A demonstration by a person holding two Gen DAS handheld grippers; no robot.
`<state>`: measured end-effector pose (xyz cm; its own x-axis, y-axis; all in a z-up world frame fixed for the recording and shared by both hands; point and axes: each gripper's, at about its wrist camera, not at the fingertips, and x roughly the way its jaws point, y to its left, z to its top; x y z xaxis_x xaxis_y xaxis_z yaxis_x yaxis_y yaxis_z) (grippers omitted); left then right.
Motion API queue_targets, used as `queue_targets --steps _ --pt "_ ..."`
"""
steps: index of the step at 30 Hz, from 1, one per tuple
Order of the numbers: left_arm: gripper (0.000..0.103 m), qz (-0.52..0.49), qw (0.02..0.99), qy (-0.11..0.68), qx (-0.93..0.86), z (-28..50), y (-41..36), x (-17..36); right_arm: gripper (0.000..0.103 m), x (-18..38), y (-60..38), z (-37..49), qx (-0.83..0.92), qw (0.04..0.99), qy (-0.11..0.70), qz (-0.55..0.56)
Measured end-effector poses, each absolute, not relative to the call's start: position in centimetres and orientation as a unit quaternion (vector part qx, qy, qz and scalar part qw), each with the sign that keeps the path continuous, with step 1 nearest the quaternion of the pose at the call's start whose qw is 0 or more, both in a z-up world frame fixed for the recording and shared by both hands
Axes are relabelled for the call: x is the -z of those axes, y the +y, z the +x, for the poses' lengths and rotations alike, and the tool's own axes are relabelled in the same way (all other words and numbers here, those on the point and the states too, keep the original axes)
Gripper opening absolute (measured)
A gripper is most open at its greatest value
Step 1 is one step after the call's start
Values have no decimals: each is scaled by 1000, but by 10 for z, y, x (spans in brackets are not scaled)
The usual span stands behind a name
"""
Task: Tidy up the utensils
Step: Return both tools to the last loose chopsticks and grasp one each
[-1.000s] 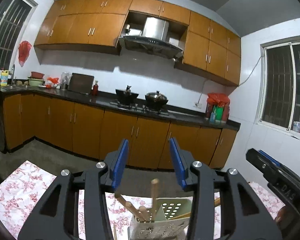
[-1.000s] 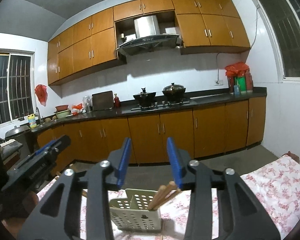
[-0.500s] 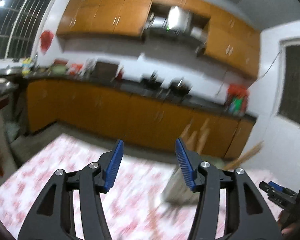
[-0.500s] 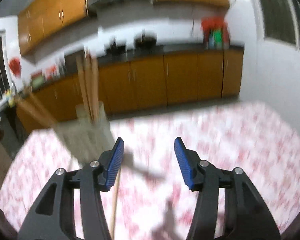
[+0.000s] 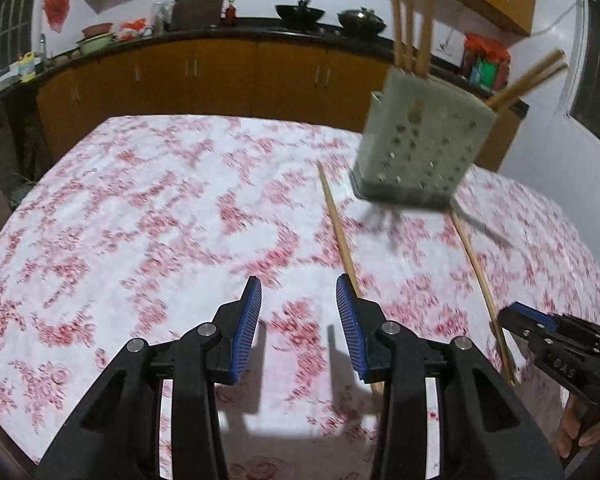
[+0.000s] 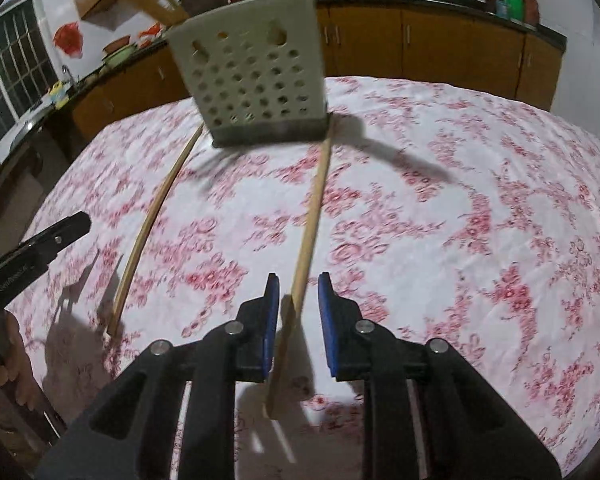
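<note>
A pale perforated utensil holder (image 5: pixel 420 148) (image 6: pixel 256 76) stands on the floral tablecloth (image 5: pixel 140 220) with several wooden chopsticks upright in it. Two loose chopsticks lie on the cloth in front of it: one (image 5: pixel 340 236) (image 6: pixel 140 240) runs beside my left gripper's right finger, the other (image 5: pixel 480 280) (image 6: pixel 308 232) lies between my right gripper's fingers. My left gripper (image 5: pixel 298 300) is open and empty above the cloth. My right gripper (image 6: pixel 298 300) is open around the near part of its chopstick, jaws not touching it.
Kitchen counter with wooden cabinets (image 5: pixel 220 68) runs behind the table, with pots (image 5: pixel 300 12) and bottles on it. A window (image 6: pixel 8 72) is at the left. The other gripper shows at each view's edge (image 5: pixel 556 348) (image 6: pixel 32 252).
Both grippers have tilted down from facing the kitchen to facing the table and dropped close to the cloth. The right jaws have narrowed and now straddle a chopstick.
</note>
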<state>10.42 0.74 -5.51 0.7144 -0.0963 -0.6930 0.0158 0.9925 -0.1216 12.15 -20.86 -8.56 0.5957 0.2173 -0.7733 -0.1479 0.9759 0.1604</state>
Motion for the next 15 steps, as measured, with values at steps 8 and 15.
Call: queue_targets --steps 8,15 --pt "40 -44 916 396 44 112 -7 65 16 90 -206 127 -89 893 441 22" --pt "40 -26 905 419 60 119 -24 74 8 89 -223 142 -42 896 441 29"
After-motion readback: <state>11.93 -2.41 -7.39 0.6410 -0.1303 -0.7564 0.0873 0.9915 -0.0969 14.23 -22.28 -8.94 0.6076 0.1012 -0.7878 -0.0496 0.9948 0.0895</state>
